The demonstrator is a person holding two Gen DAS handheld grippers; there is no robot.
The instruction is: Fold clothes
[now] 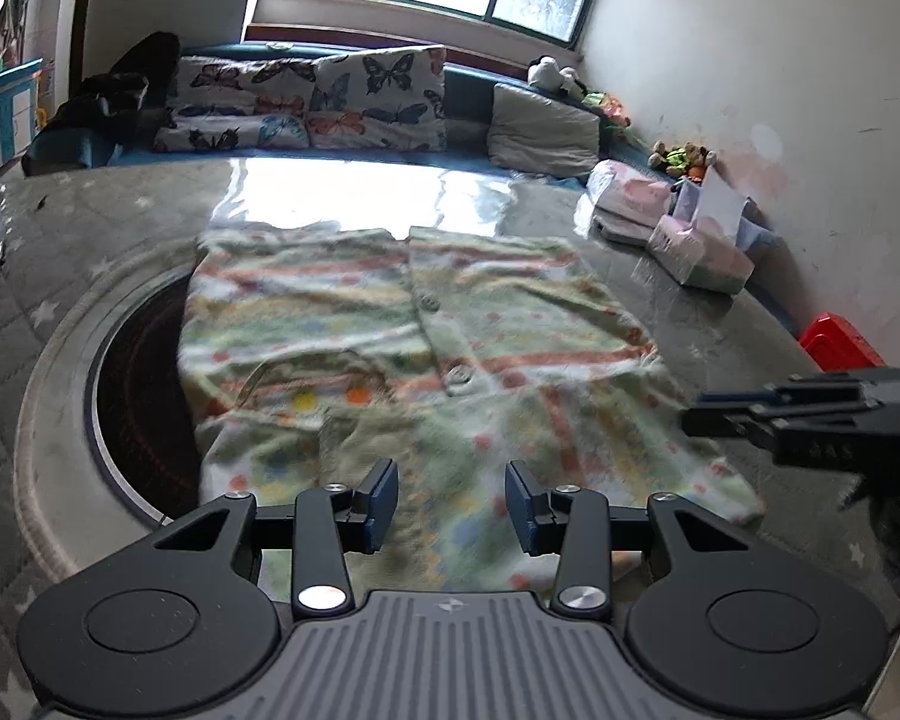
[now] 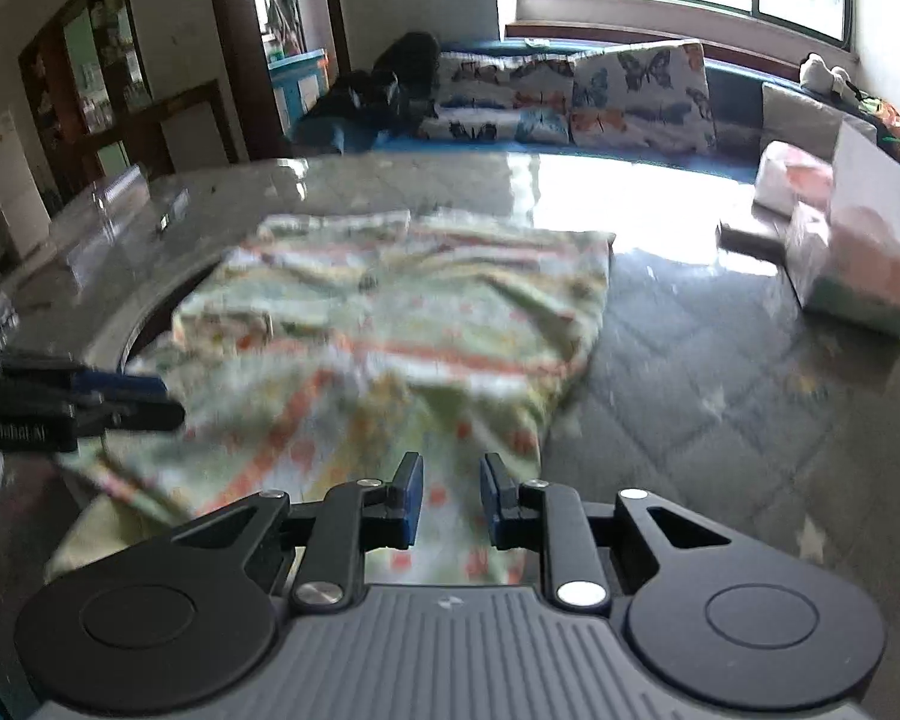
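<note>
A pale green buttoned garment with orange stripes and coloured dots (image 1: pixel 402 348) lies spread on the grey quilted table, partly folded at its near end. It also shows in the right wrist view (image 2: pixel 402 348). My left gripper (image 1: pixel 452 504) is open and empty, just above the garment's near edge. My right gripper (image 2: pixel 450 501) is open and empty, above the garment's near right corner. The right gripper shows in the left wrist view (image 1: pixel 810 414) at the right edge, and the left gripper shows in the right wrist view (image 2: pixel 90 402) at the left edge.
A dark round inset (image 1: pixel 138 396) lies in the table under the garment's left side. Wrapped tissue packs (image 1: pixel 696 252) and a red box (image 1: pixel 840 342) stand at the right by the wall. Butterfly cushions (image 1: pixel 306 102) line the bench behind.
</note>
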